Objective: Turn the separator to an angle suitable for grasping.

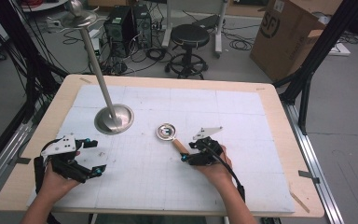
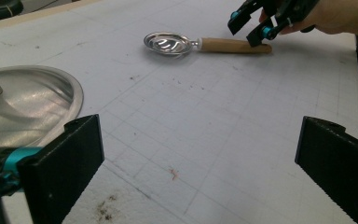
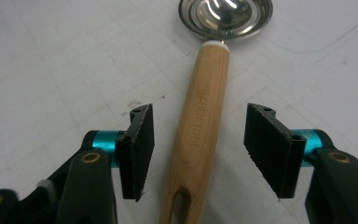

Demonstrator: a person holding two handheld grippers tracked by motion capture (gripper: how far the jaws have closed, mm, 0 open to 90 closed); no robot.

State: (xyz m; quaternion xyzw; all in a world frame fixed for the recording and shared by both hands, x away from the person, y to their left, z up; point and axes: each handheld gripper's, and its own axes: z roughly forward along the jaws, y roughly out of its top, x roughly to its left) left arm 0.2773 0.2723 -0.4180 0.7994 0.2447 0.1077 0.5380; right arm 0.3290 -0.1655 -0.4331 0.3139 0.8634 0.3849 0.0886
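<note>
Both tongs are showing matte black bodies. The left tongs (image 1: pixel 89 157) are carrying a pale grey three-cornered plate on top and teal collars behind the jaws. The right tongs (image 3: pixel 198 149) are showing flat black ridged pads, teal collars, brass-coloured rivets in the linkage arms and small screw holes on the jaw tops. A black cable is trailing along the forearm; both forearms are showing bare.

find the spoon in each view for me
High view: spoon at mid-table, ahead of the right gripper.
Left gripper view: top centre, handle pointing right.
Right gripper view: centre, handle between the open jaws, untouched.
Shared landmark: the wooden handle.
</note>
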